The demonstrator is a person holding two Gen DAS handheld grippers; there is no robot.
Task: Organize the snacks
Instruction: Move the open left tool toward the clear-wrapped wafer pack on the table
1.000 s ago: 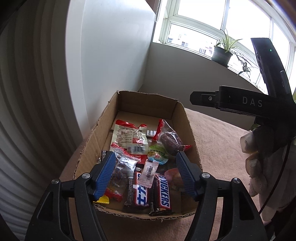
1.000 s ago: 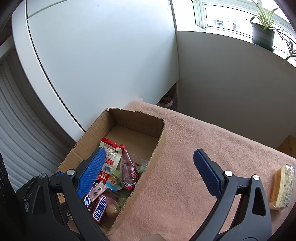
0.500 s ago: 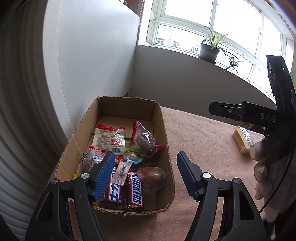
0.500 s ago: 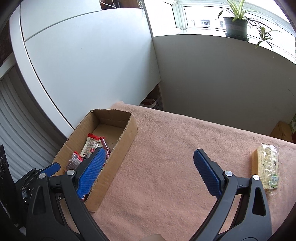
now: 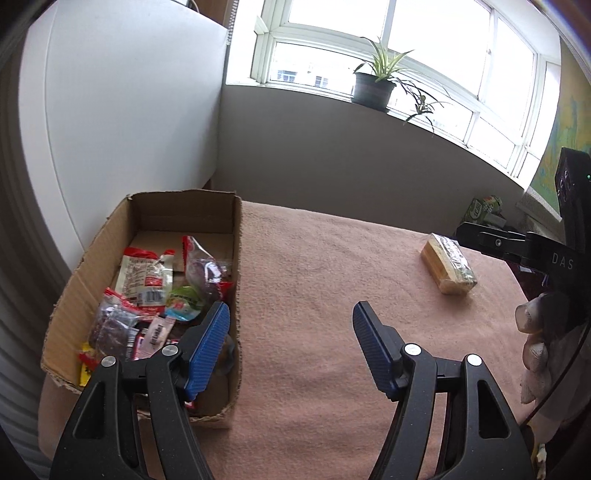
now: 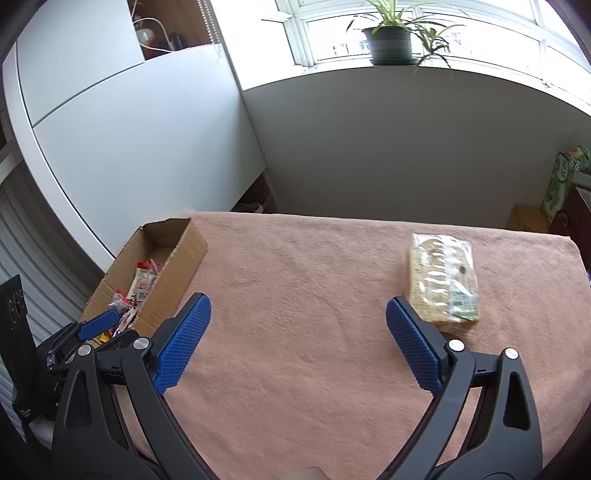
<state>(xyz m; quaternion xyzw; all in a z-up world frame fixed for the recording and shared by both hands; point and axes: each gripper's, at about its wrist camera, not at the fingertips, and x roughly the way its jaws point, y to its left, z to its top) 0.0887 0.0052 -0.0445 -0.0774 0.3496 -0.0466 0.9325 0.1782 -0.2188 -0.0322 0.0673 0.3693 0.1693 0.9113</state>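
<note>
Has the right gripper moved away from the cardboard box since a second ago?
Yes. The right gripper swung right, from over the cardboard box toward the wrapped cake.

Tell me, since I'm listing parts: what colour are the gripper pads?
Blue, with a fine bumpy texture, on black arms; the right gripper shows its pads best in the right wrist view.

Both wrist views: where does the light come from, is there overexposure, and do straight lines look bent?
Left wrist view: daylight enters through the window, whose panes are washed out white; the wall edges bow near the rim. Right wrist view: the same bright window backlights the potted plant; the sill curves like an arc.
</note>
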